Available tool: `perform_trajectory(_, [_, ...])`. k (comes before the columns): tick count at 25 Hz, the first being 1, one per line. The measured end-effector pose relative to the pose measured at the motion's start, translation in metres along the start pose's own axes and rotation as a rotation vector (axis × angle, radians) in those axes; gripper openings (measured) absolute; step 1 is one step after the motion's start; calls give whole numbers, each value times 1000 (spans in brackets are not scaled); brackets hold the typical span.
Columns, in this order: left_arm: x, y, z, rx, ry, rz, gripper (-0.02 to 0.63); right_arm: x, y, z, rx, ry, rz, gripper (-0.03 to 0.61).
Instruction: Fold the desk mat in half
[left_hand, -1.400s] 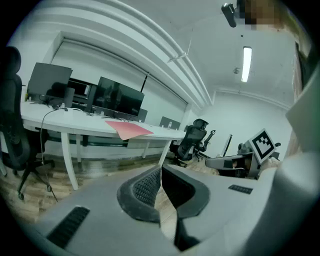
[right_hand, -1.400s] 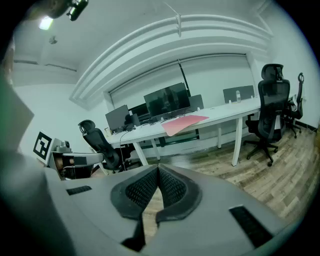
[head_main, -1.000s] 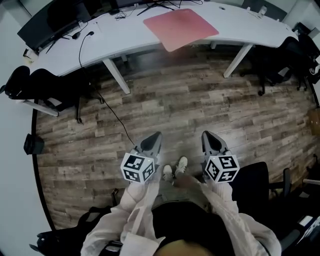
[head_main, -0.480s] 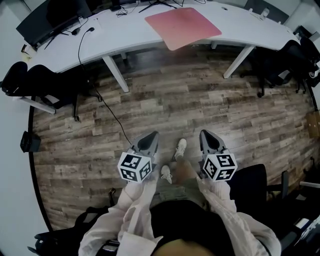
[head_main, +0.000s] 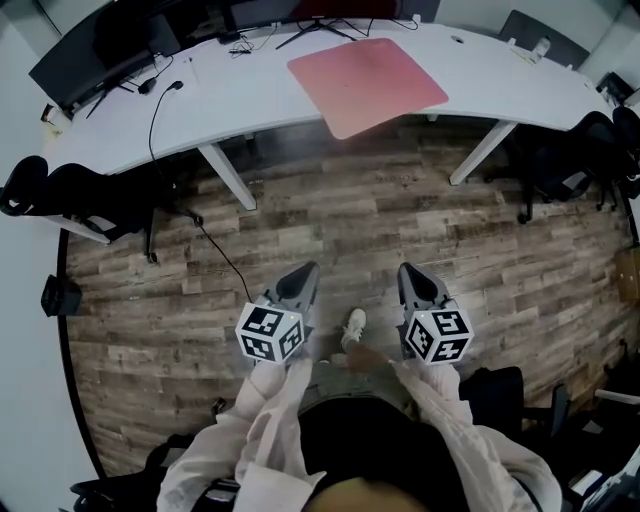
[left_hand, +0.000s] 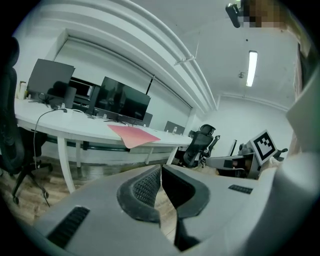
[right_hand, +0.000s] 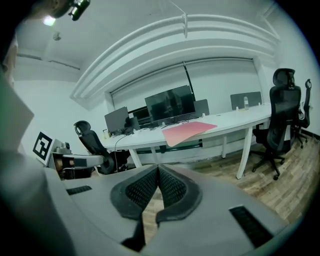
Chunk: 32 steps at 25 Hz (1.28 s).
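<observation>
A pink desk mat (head_main: 366, 84) lies flat on the long white curved desk (head_main: 230, 100), one corner hanging over the near edge. The mat also shows in the left gripper view (left_hand: 133, 135) and in the right gripper view (right_hand: 188, 131). My left gripper (head_main: 305, 275) and right gripper (head_main: 412, 274) are held side by side over the wooden floor, well short of the desk. Both are shut with nothing between the jaws, tips touching (left_hand: 160, 172) (right_hand: 158, 170).
Monitors (head_main: 95, 45) and cables sit on the desk's far left. Black office chairs (head_main: 70, 185) stand at the left, another chair (head_main: 575, 150) at the right. White desk legs (head_main: 228, 176) (head_main: 480, 152) reach the wooden floor between me and the desk.
The desk and mat have shifted a little nearer in the head view as I step over the floor. The grippers keep their pose, both shut.
</observation>
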<state>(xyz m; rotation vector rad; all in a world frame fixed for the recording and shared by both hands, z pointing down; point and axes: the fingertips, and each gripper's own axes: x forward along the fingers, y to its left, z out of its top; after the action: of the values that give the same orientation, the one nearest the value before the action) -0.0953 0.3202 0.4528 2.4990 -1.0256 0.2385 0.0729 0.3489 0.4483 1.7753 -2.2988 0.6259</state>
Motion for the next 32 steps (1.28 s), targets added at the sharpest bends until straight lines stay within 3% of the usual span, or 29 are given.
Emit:
perform_trajectory(12, [100, 24, 42, -10, -8, 82, 34, 90, -78, 49, -29, 40, 106, 12])
perform_trajectory(20, [138, 52, 46, -40, 7, 116, 34, 141, -90, 51, -22, 85, 160, 12])
perform_trajectory(32, [229, 128, 113, -35, 9, 83, 34, 247, -121, 105, 11, 104, 126, 12])
